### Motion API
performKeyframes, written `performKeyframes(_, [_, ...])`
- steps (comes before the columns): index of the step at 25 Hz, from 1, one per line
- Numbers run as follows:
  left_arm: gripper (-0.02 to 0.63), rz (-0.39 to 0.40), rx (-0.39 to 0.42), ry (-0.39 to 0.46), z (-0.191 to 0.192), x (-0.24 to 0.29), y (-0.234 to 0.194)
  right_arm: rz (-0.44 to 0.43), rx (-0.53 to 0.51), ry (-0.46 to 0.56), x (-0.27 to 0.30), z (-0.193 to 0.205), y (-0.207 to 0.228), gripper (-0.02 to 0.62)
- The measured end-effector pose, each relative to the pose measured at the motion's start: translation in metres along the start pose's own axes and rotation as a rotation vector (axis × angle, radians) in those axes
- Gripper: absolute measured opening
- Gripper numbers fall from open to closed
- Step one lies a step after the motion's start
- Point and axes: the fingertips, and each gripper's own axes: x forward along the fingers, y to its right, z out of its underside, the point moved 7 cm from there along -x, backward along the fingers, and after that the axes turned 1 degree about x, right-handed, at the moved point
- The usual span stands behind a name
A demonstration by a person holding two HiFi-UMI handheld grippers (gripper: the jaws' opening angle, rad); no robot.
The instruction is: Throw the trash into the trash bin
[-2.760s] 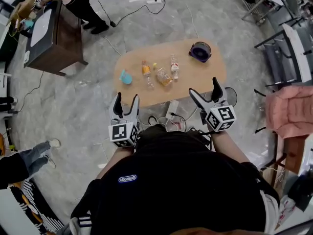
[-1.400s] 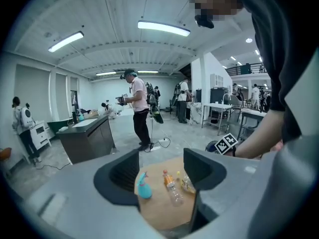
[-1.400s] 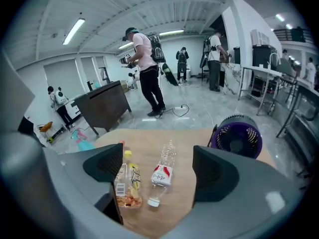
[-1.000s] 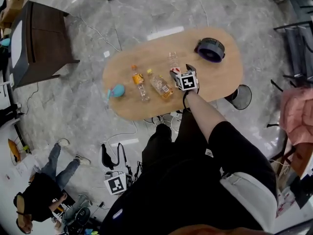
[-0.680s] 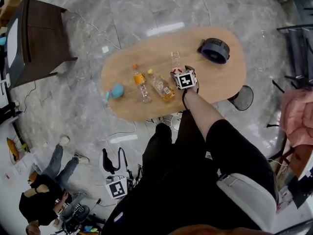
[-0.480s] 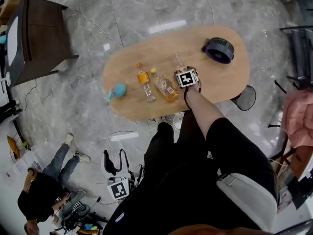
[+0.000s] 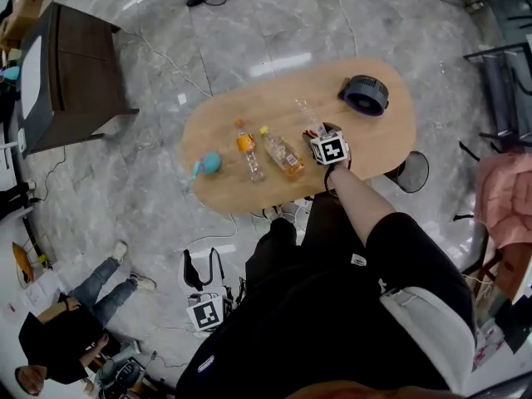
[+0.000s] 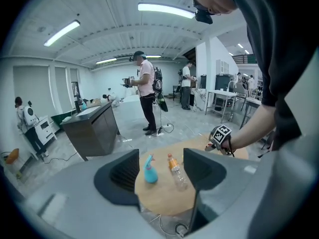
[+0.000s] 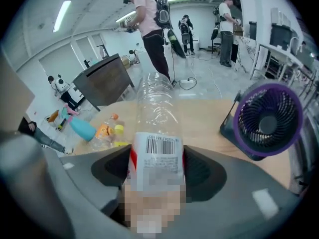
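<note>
Clear plastic bottle [image 9: 155, 108] lies on the table [image 7: 378, 144], its labelled end between the right gripper [image 7: 317, 133] fingers, which have just been closing and now clamp it. Left gripper [image 8: 160, 169] fingers are apart and empty.

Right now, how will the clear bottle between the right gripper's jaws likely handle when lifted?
The clear bottle looks empty, so probably light. Its crinkled walls may dent under the right gripper, whose jaws have just been closing on it. Lying on its round side, it could roll if released.
</note>
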Motion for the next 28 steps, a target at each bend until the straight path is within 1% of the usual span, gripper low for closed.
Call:
performKeyframes(3, [0.278,0.033,0.032,0.044,-0.009,-0.002,-0.008,-0.013,-0.012,0.057,-0.052,-0.007,-0.011,0.331])
performKeyframes(6, [0.278,0.066,0.060,0.102,-0.021,-0.005,-0.017,-0.039,-0.004,0.124,-0.112,-0.009,-0.031,0.331])
performKeyframes(9, [0.278,0.128,0.077,0.167,-0.033,-0.004,-0.024,-0.059,0.012,0.196,-0.173,-0.009,-0.059,0.331])
performKeyframes(13, [0.278,0.211,0.121,0.224,-0.030,-0.006,-0.033,-0.062,0.045,0.295,-0.247,0.002,-0.102,0.331])
performKeyframes(16, [0.278,0.280,0.150,0.279,-0.032,0.002,-0.029,-0.036,0.066,0.371,-0.289,0.016,-0.125,0.331])
performKeyframes(19, [0.278,0.372,0.188,0.333,-0.039,0.011,-0.012,0.009,0.110,0.446,-0.330,0.033,-0.136,0.331])
performKeyframes(21, [0.278,0.425,0.213,0.353,-0.041,0.010,-0.003,0.033,0.132,0.476,-0.355,0.045,-0.144,0.331])
performKeyframes(24, [0.278,0.490,0.234,0.348,-0.046,-0.001,0.015,0.074,0.153,0.501,-0.390,0.066,-0.150,0.331])
performKeyframes(28, [0.276,0.569,0.258,0.346,-0.048,-0.012,0.050,0.131,0.205,0.518,-0.428,0.104,-0.136,0.331])
